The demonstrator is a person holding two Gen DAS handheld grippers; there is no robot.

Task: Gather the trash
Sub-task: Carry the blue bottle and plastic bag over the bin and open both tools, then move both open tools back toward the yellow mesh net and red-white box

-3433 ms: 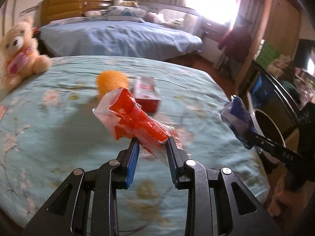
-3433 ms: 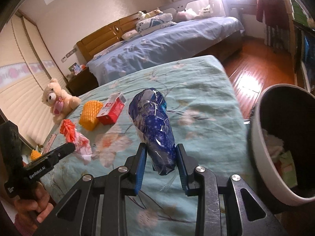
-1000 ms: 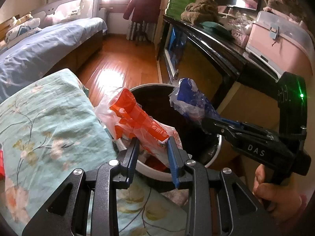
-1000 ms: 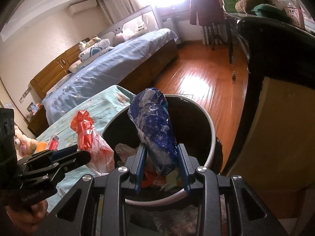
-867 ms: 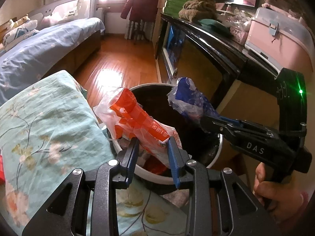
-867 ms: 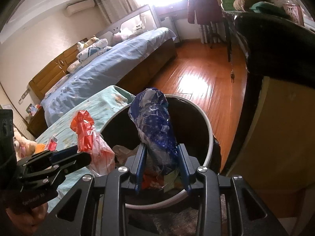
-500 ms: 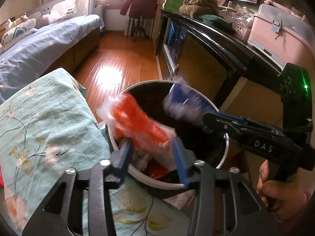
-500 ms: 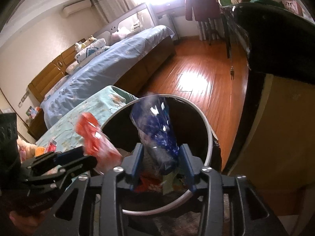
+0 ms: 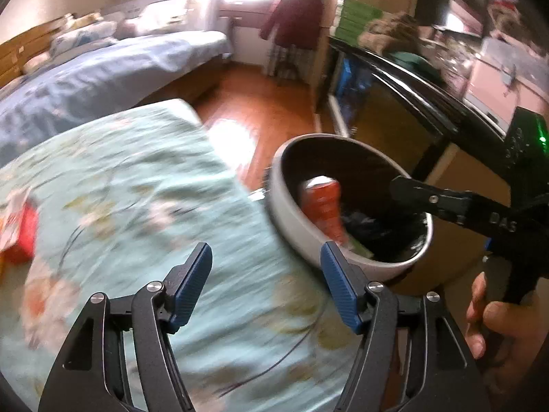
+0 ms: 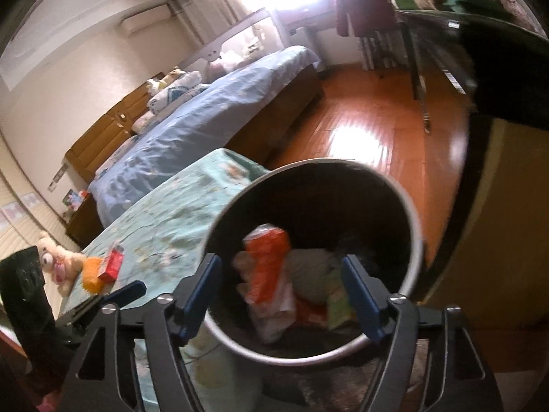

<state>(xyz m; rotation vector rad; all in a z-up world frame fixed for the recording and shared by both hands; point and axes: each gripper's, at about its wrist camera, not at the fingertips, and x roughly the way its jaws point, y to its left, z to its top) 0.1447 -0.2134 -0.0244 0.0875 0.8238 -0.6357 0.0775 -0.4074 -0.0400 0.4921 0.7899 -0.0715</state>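
A round bin with a grey rim (image 9: 295,230) (image 10: 417,240) stands on the floor beside the bed. The red wrapper (image 9: 322,206) (image 10: 269,264) lies inside it on other rubbish. A dark blue shape (image 9: 357,221) beside the wrapper may be the blue wrapper. My left gripper (image 9: 266,281) is open and empty over the bed's edge, left of the bin. My right gripper (image 10: 281,295) is open and empty just above the bin's near rim; it also shows in the left wrist view (image 9: 446,202) across the bin.
A red box (image 10: 113,262) (image 9: 20,233) and an orange object (image 10: 91,271) lie on the teal floral bedspread (image 9: 137,189), near a teddy bear (image 10: 56,262). A second bed (image 10: 223,103), wooden floor (image 10: 377,130) and a dark desk (image 9: 411,79) surround the bin.
Both grippers have opened wide. The red and blue wrappers have dropped into the bin. The left gripper has swung left, back over the bed.
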